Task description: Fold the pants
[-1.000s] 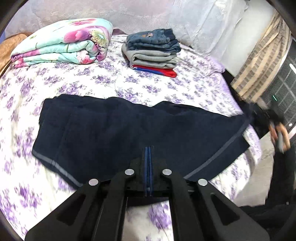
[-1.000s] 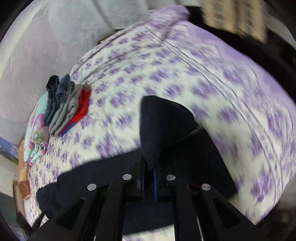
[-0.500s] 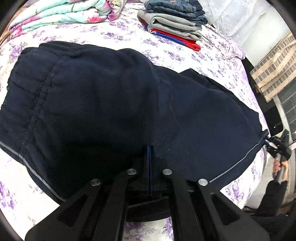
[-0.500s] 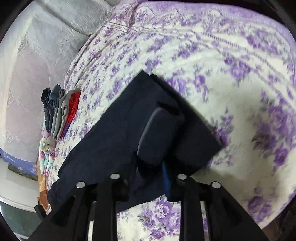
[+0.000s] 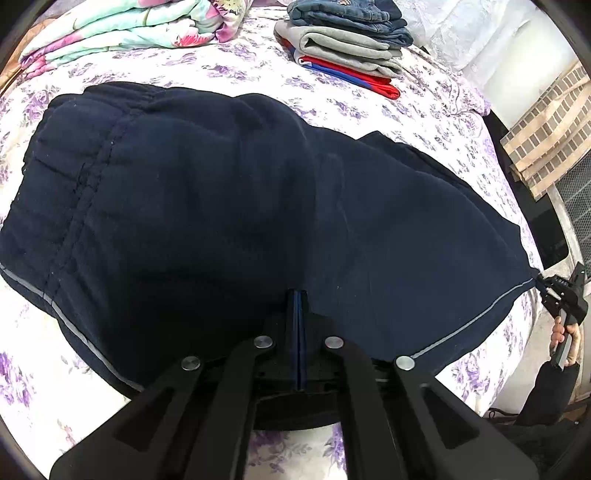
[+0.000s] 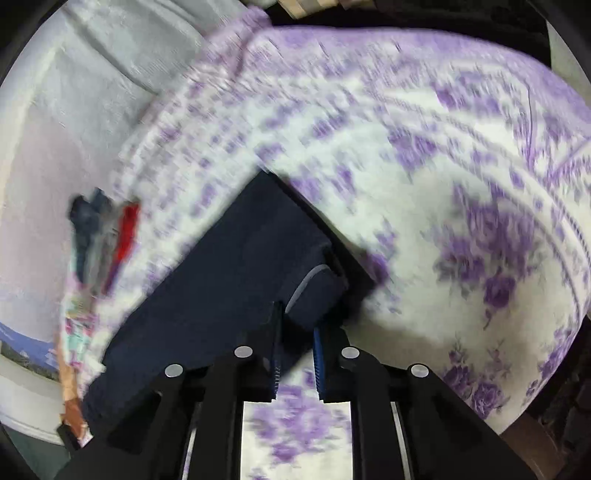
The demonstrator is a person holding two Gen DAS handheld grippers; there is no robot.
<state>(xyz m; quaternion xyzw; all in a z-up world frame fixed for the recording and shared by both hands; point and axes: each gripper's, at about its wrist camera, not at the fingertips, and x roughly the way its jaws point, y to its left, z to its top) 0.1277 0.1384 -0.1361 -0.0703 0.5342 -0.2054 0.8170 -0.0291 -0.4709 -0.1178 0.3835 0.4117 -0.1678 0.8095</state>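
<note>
Left gripper [image 5: 298, 295], lower centre of the left wrist view: its two blue-padded fingers are pressed together with no gap, pinching the near edge of the dark navy pants [image 5: 229, 221]; the fabric covers the finger ends. Pants: spread flat across the floral bedsheet [image 5: 424, 110], elastic waistband at left, a thin grey side stripe [image 5: 469, 321] along the near edge, leg hems at right. Right gripper [image 5: 557, 295], seen at the far right of the same view: it meets the hem corner of the pants, with the person's hand [image 5: 565, 339] on its handle. Right wrist view, blurred: the right gripper [image 6: 297, 332] has its fingers parted, a clear gap between the blue pads [image 6: 318, 354]; a folded-over hem of the pants [image 6: 236, 266] lies between the finger ends, though whether the pads touch the cloth cannot be told; bedsheet [image 6: 424, 184] shows through the gap below. Background: a stack of folded clothes [image 5: 351, 40], denim above grey above red, at the far side of the bed; a folded floral quilt [image 5: 129, 26] to its left, apart from the pants.
</note>
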